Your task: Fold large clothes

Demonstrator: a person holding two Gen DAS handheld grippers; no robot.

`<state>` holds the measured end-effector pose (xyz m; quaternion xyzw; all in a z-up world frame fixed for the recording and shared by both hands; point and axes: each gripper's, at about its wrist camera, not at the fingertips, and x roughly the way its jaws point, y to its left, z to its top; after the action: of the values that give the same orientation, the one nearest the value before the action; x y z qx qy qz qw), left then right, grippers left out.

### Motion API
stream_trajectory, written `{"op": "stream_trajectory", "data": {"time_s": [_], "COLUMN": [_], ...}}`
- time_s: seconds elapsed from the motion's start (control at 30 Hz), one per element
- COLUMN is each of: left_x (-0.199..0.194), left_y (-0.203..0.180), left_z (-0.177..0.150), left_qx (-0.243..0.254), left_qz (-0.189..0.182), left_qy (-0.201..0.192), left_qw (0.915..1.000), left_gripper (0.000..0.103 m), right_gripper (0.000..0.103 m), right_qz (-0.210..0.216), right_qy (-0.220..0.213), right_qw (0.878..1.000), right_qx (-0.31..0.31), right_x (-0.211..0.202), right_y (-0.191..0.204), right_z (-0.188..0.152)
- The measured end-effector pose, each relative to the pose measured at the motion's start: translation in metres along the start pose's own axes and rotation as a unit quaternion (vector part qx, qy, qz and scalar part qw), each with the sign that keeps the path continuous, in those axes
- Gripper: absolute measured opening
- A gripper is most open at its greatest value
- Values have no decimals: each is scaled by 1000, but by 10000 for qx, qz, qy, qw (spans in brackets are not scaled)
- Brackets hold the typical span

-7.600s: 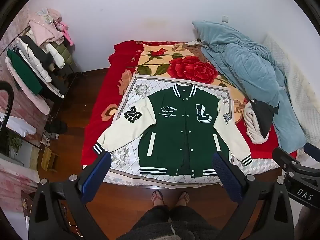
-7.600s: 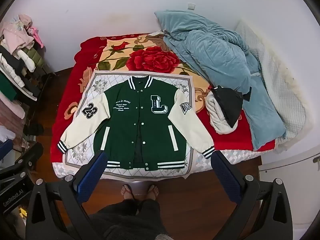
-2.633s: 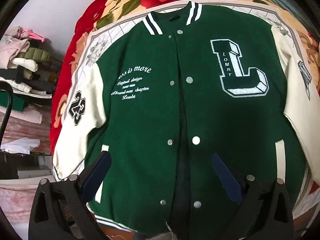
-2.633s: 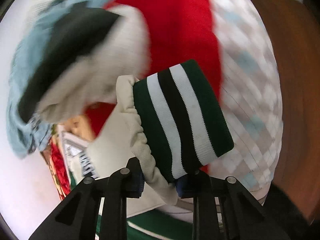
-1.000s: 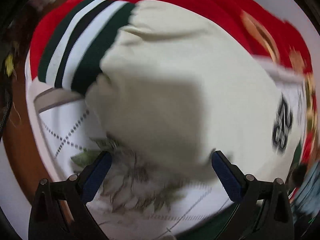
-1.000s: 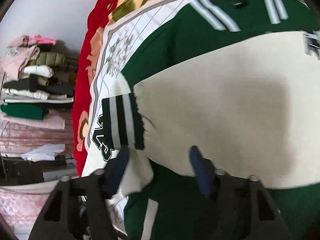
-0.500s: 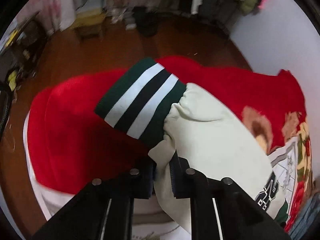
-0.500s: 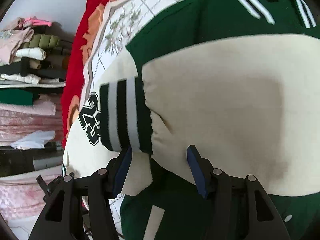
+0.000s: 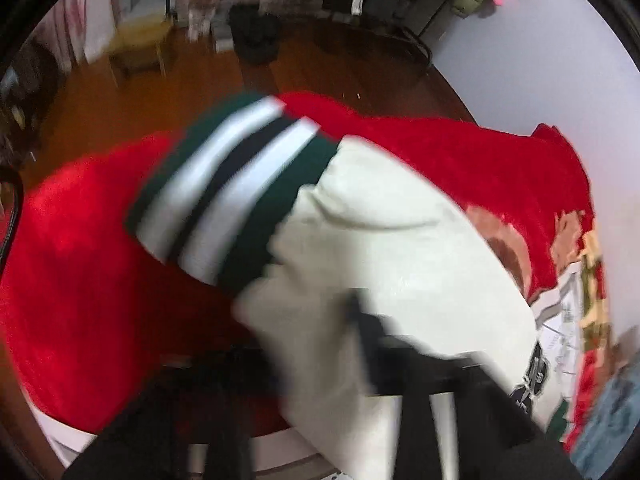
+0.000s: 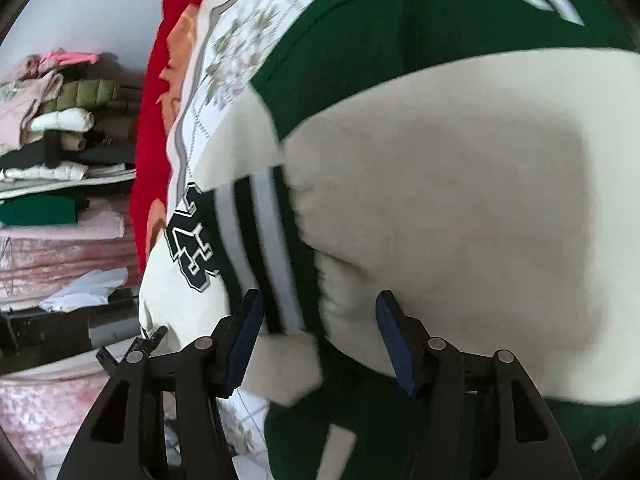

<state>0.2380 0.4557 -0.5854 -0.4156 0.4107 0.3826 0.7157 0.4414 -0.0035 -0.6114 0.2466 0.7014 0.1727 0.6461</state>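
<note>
Left wrist: left tongs [image 9: 320, 344] pinch the cream sleeve [image 9: 400, 248], right tongs [image 10: 318, 340] gape wide — carry it flat across the jacket [image 10: 400, 20].

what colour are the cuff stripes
Green, white and black bands on the cuff, clearest in the left wrist view.
</note>
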Motion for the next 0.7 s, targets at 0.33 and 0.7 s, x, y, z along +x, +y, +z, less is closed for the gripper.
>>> {"op": "stream_trajectory", "data": {"time_s": [0.33, 0.7], "left_x": [-138, -238], "left_y": [-142, -358], "left_z": [-21, -278], "left_qx": [2277, 4962], "left_qz": [44, -1677], "left_qy": [-1428, -1004], "left_qw": [9632, 8460], "left_gripper": [2, 2], "right_gripper": [62, 61], "right_qz": [-456, -33], "right_qy": [-889, -1236], "right_qw": [9919, 9863], "right_qx": [790, 1092], "right_x": [-82, -169], "right_y": [-63, -171], "right_z": [-49, -71]}}
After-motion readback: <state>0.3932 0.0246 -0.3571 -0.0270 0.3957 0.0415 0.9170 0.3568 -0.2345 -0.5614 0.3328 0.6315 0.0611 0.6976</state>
